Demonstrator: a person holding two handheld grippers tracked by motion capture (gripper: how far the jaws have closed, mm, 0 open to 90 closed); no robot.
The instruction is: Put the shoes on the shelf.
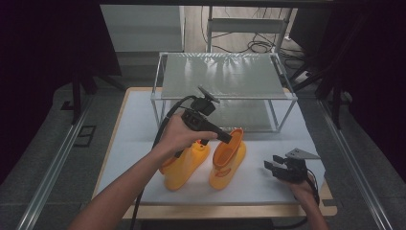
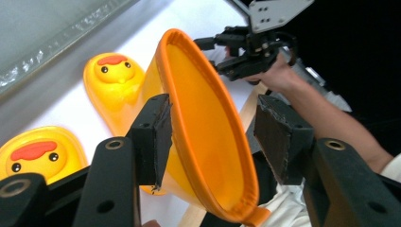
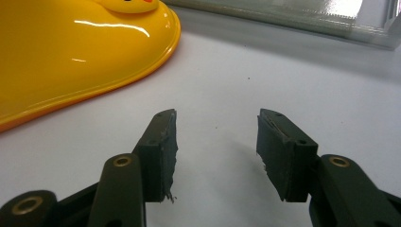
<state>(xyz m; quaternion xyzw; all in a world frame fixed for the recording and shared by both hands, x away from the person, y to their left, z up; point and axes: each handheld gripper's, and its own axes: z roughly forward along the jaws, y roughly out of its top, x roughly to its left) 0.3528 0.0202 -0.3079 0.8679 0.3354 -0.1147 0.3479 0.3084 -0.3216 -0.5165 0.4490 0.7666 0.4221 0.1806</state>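
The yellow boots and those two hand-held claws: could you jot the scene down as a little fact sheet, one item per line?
Boots: two yellow duck-faced rain boots, left boot and right boot, standing side by side on the white table
Left claw: open, jaws straddling the right boot's top rim, one inside the opening and one outside
Right claw: open, empty, low over the table to the right of the boots
Behind the boots: a metal-framed shelf rack
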